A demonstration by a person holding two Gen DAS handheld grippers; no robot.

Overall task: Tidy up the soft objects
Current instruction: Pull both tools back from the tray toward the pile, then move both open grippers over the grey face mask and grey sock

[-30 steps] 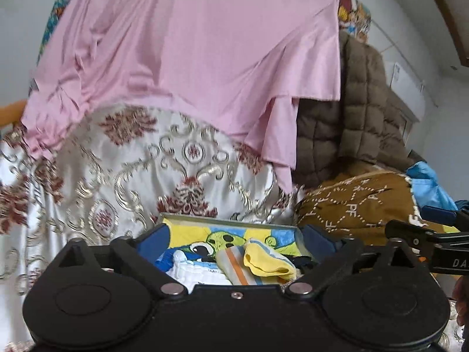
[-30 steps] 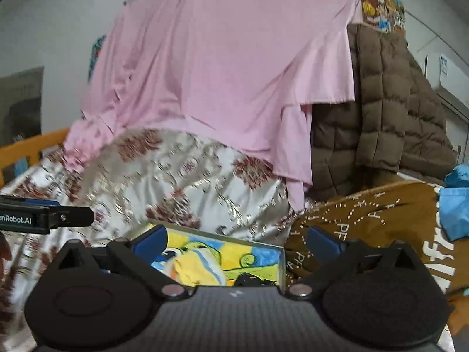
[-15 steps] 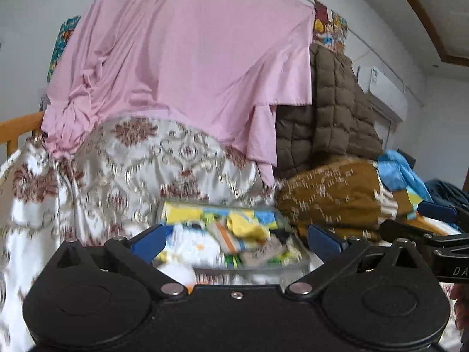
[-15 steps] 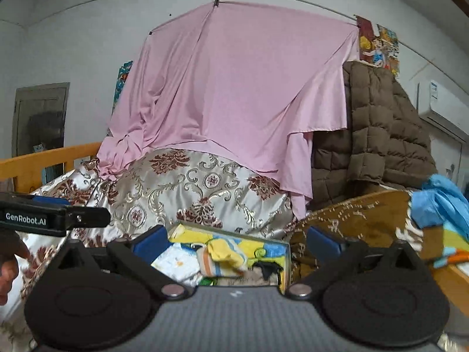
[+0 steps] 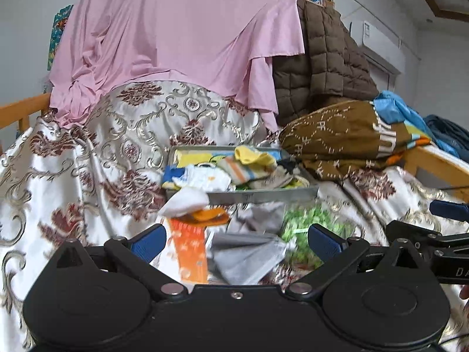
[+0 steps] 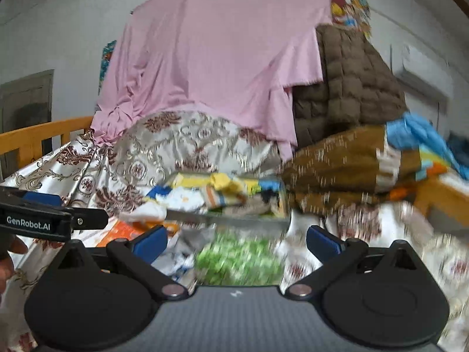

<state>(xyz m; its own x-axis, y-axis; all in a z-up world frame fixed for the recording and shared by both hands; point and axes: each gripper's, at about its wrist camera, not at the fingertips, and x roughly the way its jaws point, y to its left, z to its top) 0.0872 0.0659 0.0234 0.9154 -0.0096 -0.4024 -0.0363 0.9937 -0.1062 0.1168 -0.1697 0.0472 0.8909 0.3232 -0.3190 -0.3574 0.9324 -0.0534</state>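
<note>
A shallow metal tray (image 5: 263, 197) (image 6: 228, 219) sits on the patterned bedspread, piled with small soft pieces: a yellow cloth (image 5: 253, 155) (image 6: 224, 182), a striped sock (image 5: 243, 171), a white piece (image 5: 205, 177). In front of the tray lie an orange item (image 5: 190, 249), a grey cloth (image 5: 249, 256) and a green-patterned cloth (image 5: 310, 226) (image 6: 237, 259). My left gripper (image 5: 236, 242) is open above these loose pieces, holding nothing. My right gripper (image 6: 236, 243) is open too, over the green cloth. The right wrist view is motion-blurred.
A pink sheet (image 5: 181, 38) hangs behind over the bedspread (image 5: 88, 152). Beside it are a brown quilted jacket (image 5: 322, 67) and a brown patterned blanket (image 5: 346, 138) at the right. Wooden bed rails (image 5: 20, 111) (image 5: 433, 161) border both sides.
Both grippers have pulled back and tilted down from the tray. The loose orange, grey and green cloths in front of it have come into view.
</note>
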